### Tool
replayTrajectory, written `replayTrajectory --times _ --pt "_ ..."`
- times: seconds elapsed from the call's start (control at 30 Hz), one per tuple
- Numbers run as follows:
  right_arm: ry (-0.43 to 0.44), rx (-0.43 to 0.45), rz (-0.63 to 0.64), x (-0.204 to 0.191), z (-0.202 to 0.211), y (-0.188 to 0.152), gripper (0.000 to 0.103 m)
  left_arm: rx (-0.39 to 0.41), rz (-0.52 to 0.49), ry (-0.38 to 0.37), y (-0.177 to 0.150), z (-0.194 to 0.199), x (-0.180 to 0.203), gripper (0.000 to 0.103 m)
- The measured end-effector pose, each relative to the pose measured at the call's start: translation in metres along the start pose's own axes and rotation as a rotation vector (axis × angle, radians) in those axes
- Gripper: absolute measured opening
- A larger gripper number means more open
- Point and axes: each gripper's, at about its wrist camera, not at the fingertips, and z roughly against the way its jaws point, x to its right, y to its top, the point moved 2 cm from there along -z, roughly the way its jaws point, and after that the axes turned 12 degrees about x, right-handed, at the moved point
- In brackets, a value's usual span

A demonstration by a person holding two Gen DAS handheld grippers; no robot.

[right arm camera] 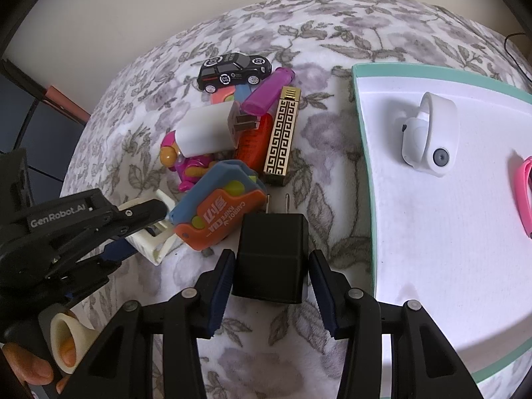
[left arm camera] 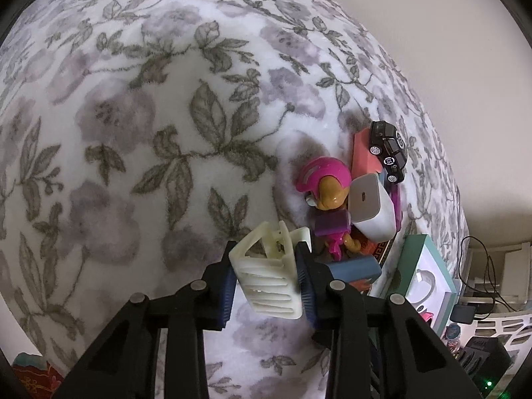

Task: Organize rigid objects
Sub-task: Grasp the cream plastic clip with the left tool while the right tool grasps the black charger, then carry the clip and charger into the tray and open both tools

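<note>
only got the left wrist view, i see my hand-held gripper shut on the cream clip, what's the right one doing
Observer: The right hand-held gripper holds a black plug adapter, prongs pointing away toward the pile.
Operator: whats on the tray, i only see a corner
Observer: On the white tray with the teal rim lie a white camera-like gadget and a pink band at the picture's edge.
Operator: and that blue thing beside my clip
Observer: Beside the cream clip is a blue and orange utility knife, printed "carrot knife".
</note>
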Motion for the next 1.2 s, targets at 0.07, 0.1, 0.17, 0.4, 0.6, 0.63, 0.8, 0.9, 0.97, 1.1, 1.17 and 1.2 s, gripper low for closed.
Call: replayTrajectory --times 0.07,0.1,0.17,0.4,0.6,0.63,0.8,0.9,0.97,1.1,1.17,1.2 --pt "0.002 -0.005 -0.006 0.001 0.001 0.0 0.048 0.005 -0.002 0.002 0.001 0.003 0.0 0.035" --pt "0.001 -0.008 -0.006 0.001 0.001 0.0 0.048 0.012 -0.004 0.004 0.002 0.003 0.002 0.034" --pt "0.001 -0.009 -0.005 0.002 0.003 0.0 0.048 0.026 -0.012 0.006 0.003 0.006 0.005 0.034" --pt "0.013 0.006 -0.046 0.009 0.018 0.005 0.048 0.072 -0.04 -0.006 0.007 0.02 0.014 0.034" --pt "0.046 0.069 -0.071 0.014 0.044 0.015 0.047 0.136 -0.074 -0.02 0.012 0.037 0.025 0.034" --pt "0.051 0.081 -0.075 0.014 0.049 0.017 0.047 0.145 -0.079 -0.022 0.012 0.04 0.027 0.034" --pt "0.075 0.158 -0.102 0.021 0.078 0.029 0.047 0.194 -0.125 -0.045 0.009 0.055 0.043 0.034" --pt "0.031 0.204 -0.098 0.028 0.091 0.036 0.047 0.207 -0.165 -0.061 0.005 0.06 0.057 0.034" --pt "0.005 0.213 -0.108 0.035 0.093 0.037 0.047 0.207 -0.196 -0.069 -0.001 0.061 0.065 0.034" --pt "-0.076 0.212 -0.163 0.066 0.091 0.038 0.047 0.171 -0.279 -0.075 -0.02 0.054 0.088 0.034" --pt "-0.09 0.203 -0.208 0.084 0.089 0.036 0.047 0.149 -0.308 -0.098 -0.029 0.051 0.099 0.034" --pt "-0.099 0.199 -0.232 0.094 0.089 0.035 0.047 0.141 -0.329 -0.108 -0.034 0.05 0.105 0.034"
